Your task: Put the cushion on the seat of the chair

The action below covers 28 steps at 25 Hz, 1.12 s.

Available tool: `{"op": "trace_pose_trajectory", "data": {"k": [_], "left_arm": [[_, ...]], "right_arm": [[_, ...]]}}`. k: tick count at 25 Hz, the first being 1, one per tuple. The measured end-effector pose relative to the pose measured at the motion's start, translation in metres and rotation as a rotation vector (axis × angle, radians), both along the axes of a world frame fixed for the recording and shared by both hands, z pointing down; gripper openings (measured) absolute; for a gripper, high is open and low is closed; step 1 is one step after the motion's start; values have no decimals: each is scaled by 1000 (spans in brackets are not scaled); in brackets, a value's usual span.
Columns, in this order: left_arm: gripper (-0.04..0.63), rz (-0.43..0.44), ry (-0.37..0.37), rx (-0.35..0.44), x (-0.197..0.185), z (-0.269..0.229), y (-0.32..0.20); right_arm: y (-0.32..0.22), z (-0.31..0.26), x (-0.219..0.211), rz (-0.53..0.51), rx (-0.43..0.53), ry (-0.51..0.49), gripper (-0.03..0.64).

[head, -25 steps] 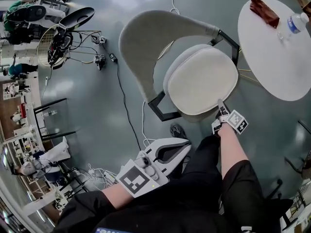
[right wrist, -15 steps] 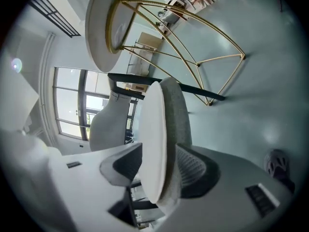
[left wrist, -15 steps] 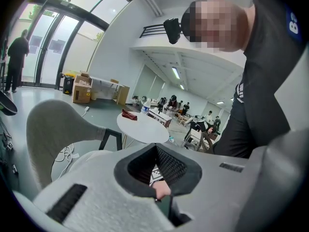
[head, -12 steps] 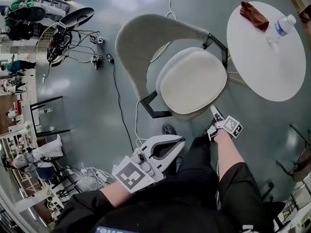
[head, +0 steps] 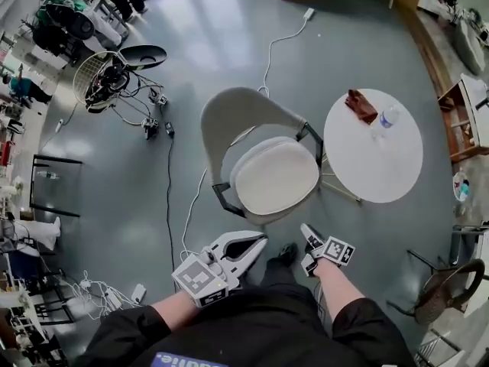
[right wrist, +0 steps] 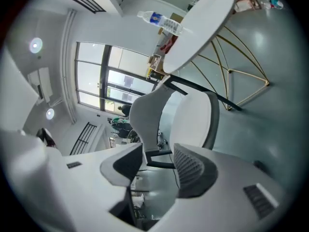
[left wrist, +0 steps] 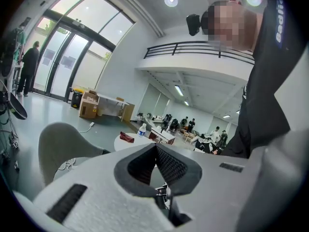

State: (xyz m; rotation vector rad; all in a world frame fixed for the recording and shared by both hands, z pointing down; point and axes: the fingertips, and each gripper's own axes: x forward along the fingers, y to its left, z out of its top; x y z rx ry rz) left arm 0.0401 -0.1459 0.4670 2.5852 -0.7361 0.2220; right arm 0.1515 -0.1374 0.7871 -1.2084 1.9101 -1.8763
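Head view: the cushion [head: 275,176] lies on the chair [head: 229,121] seat, ahead of the left hand-held gripper [head: 258,241] and the right hand-held gripper [head: 306,245].
Left gripper view: the jaws are clenched and empty.
Right gripper view: the jaws have just been opening. They stand released, with nothing between them.

Left gripper [left wrist: 155,147] fills the lower half of the frame. Its dark ribbed pads [left wrist: 171,166] meet at the tips, with nothing between them.

Chair [left wrist: 62,143]: pale grey backrest at lower left, above the left jaw.

Round white table [left wrist: 120,143]: just left of centre, partly hidden by the jaws. On it stand a bottle [left wrist: 142,129] and a dark red item [left wrist: 127,137].

Cardboard box [left wrist: 89,104]: on the floor, left of centre.

Person [left wrist: 29,66]: stands by the glass doors [left wrist: 67,64] at far left.

Dark sleeve [left wrist: 270,91]: along the right edge.
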Motion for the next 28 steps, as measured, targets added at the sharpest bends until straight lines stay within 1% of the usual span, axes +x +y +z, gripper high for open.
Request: {"op": "trace_pose_trajectory", "data": {"k": [3,7,9,14,18,21,24,28], "left_arm": [[15,-14,26,14,-9,-16,14],[15,-16,72,47,-29,-29,29],[15,-10,87,58,-42,-32,40],[14,22,126,75,-75,-36,80],[15,68,170,93,-92,-44,119],[15,91,192,96,-103,-48,137],[15,113,196,104,-104,-49,147],[14,126,178,123,-97,-50,156]], "right_arm": [[4,-49,-9,-40,72,9,195],[2,-119,-27,-66,205,38,193],[10,-156,-41,-77,276,77,193],[46,-232,-82,-89,443,218,192],[87,-273,-117,-136,537,322,171],[109,-299,-140,-145,602,376,147],[120,-320,-153,-169,662,424,130],[130,-341,-156,-203,747,492,102]]}}
